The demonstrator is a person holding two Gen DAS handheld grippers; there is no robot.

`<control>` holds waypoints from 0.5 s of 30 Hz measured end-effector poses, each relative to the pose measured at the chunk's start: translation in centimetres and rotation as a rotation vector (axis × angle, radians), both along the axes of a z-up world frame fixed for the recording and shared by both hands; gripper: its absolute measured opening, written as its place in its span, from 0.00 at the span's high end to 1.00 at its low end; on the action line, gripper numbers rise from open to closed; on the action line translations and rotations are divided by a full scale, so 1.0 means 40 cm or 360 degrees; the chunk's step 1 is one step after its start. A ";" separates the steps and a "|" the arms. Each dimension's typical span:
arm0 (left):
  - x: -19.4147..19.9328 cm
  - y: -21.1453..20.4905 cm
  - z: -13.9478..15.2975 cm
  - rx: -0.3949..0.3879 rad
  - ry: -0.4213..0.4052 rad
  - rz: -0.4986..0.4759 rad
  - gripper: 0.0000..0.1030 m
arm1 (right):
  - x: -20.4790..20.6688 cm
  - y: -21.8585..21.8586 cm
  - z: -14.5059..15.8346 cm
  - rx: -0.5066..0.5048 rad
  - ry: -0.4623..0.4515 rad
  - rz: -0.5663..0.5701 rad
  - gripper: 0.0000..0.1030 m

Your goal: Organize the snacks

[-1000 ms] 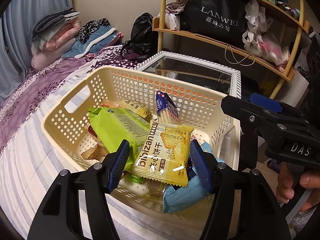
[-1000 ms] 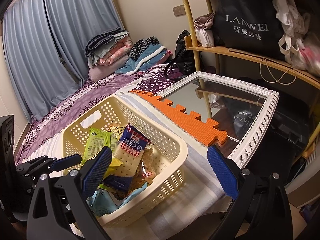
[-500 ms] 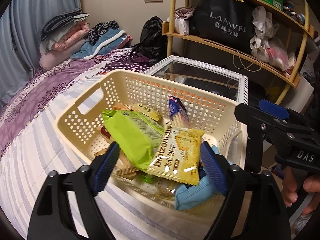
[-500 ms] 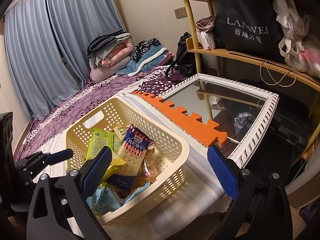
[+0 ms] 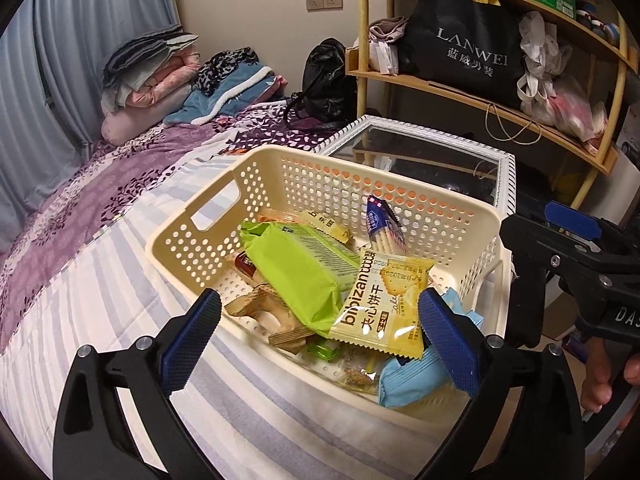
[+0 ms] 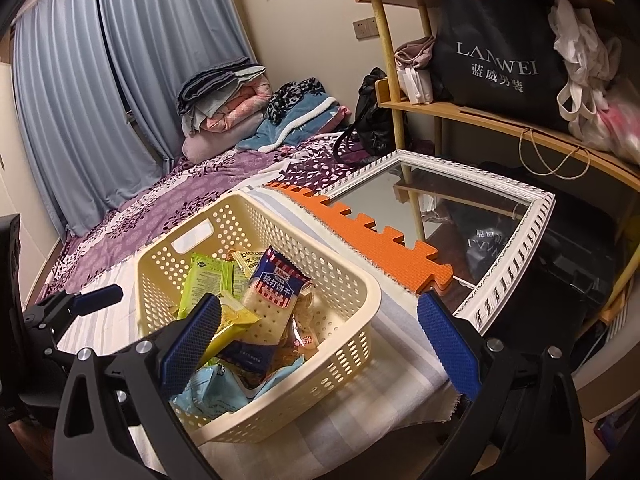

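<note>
Both the left claw (image 5: pixel 318 330) and the right claw (image 6: pixel 318 330) gape wide, holding nothing, over the basket (image 5: pixel 400 184). Only the right view shows the orange mat (image 6: pixel 372 240).

The cream basket (image 5: pixel 256 184) is open from above, but snack packets crowd its floor: a green packet (image 5: pixel 298 272) and a yellow biscuit packet (image 5: pixel 380 312) lie heaped at the near side, and a blue-topped cracker pack (image 6: pixel 270 300) stands tilted at the far wall. The striped bedcover (image 5: pixel 100 304) left of the basket lies bare. Just beyond the basket sit an orange foam mat (image 6: pixel 372 240) and a white-framed mirror (image 6: pixel 516 240), with a wooden shelf (image 6: pixel 480 116) behind.
</note>
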State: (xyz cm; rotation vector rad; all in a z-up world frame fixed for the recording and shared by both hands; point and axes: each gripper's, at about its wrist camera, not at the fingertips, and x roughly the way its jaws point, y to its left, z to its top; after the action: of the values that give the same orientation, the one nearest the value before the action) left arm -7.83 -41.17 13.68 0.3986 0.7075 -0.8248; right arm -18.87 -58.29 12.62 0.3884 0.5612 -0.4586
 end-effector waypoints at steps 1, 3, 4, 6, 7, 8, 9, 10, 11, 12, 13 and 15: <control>0.002 0.006 0.002 -0.0001 0.0000 0.0014 0.03 | -0.001 0.002 0.001 -0.0002 0.0002 0.0000 0.05; 0.005 0.018 0.006 0.0002 -0.0006 0.0044 0.03 | -0.004 0.007 0.005 -0.0014 0.0008 0.0000 0.05; 0.008 0.025 0.007 0.0006 -0.0010 0.0063 0.03 | -0.005 0.010 0.006 -0.0018 0.0010 0.0003 0.05; 0.013 0.036 0.011 0.0018 -0.0025 0.0106 0.03 | -0.005 0.018 0.010 -0.0030 0.0016 0.0014 0.05; 0.015 0.042 0.013 0.0019 -0.0033 0.0122 0.03 | -0.005 0.023 0.011 -0.0039 0.0022 0.0024 0.05; 0.015 0.049 0.015 0.0020 -0.0046 0.0137 0.03 | -0.005 0.029 0.013 -0.0047 0.0027 0.0033 0.05; 0.014 0.056 0.018 0.0020 -0.0064 0.0150 0.03 | -0.005 0.036 0.015 -0.0056 0.0031 0.0044 0.05; 0.013 0.062 0.021 0.0020 -0.0081 0.0164 0.03 | -0.005 0.044 0.017 -0.0067 0.0038 0.0057 0.05; 0.012 0.070 0.024 0.0022 -0.0100 0.0182 0.03 | -0.004 0.053 0.019 -0.0078 0.0046 0.0072 0.05; 0.010 0.078 0.028 0.0023 -0.0122 0.0205 0.03 | -0.005 0.061 0.022 -0.0090 0.0053 0.0087 0.05; 0.010 0.086 0.031 0.0020 -0.0133 0.0220 0.03 | -0.005 0.069 0.024 -0.0102 0.0060 0.0099 0.05; 0.009 0.104 0.040 0.0011 -0.0149 0.0251 0.03 | -0.005 0.086 0.028 -0.0128 0.0075 0.0127 0.05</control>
State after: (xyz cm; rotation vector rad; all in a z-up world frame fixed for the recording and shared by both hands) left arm -7.48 -37.02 15.26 0.3802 0.6462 -0.6510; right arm -19.08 -54.86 13.74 0.2778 0.6000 -0.4128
